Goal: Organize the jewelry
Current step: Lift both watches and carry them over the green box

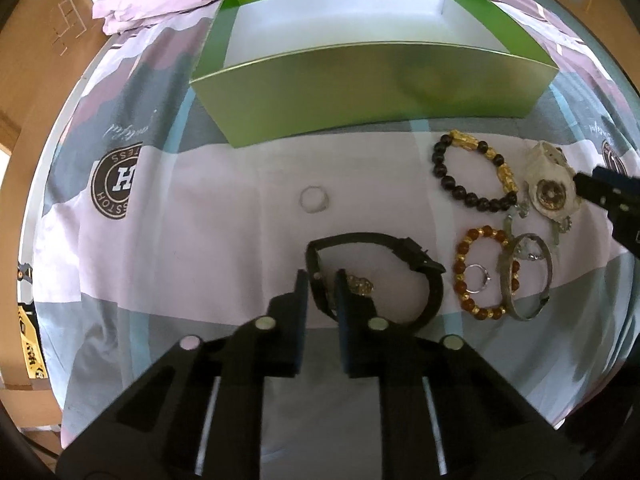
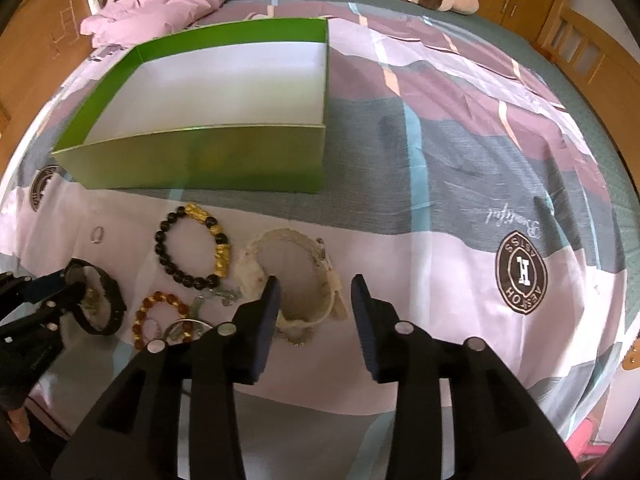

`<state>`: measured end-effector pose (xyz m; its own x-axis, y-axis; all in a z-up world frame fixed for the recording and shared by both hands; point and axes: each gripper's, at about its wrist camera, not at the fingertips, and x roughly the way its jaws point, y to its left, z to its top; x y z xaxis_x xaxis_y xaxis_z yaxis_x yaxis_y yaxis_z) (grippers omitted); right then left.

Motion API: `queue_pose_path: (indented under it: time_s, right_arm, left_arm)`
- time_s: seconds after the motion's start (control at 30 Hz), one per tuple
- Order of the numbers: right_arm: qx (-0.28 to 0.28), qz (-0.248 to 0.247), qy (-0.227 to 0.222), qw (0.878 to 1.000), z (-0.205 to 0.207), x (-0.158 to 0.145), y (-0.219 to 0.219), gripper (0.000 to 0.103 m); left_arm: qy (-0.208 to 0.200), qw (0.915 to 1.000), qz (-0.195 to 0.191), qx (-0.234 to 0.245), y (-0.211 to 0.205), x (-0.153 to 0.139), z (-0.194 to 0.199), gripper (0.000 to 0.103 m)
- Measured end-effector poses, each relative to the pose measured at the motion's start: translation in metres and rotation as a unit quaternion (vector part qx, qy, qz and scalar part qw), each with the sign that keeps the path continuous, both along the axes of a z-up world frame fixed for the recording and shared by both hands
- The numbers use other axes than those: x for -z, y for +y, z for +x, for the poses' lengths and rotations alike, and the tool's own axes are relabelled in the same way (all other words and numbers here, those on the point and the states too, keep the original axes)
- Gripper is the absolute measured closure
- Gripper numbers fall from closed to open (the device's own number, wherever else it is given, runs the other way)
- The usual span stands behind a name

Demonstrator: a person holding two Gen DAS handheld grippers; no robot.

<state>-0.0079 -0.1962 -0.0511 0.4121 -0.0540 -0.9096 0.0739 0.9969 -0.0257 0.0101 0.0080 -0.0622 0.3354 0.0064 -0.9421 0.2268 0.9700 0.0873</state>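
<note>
Pickup step: left gripper (image 1: 322, 280) clamps the black watch (image 1: 400, 248) strap, apparently; right gripper (image 2: 316, 286) stands half-open over the white watch (image 2: 296, 276). Next: lift into the empty box (image 1: 360, 92).

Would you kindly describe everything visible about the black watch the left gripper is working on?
The black watch is a dark, matte strap closed into a loop, standing on edge on the pink patch of the bedsheet, left of the amber bead bracelet. Its case is gripped by the left gripper. A small gold charm lies inside the loop.
</note>
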Motion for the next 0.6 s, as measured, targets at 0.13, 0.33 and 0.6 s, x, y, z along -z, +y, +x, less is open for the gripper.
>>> queue_pose_path:
  time_s: [0.13,0.33,0.6]
  right_arm:
    - [0.01,0.016,0.025,1.0,0.003,0.011,-0.006,0.066]
    - [0.017,0.026,0.017,0.999,0.001,0.007,-0.01,0.102]
    - [-0.012,0.041,-0.004,0.999,-0.001,-0.002,-0.001,0.064]
  left_arm:
    - [0.001,0.9999,-0.011,-0.008,0.006,-0.001,0.004,0.095]
    - [-0.014,0.9994,-0.023,-0.02,0.015,-0.012,0.006,0.095]
    - [0.0,0.9997,-0.013,-0.022,0.016,-0.004,0.01,0.095]
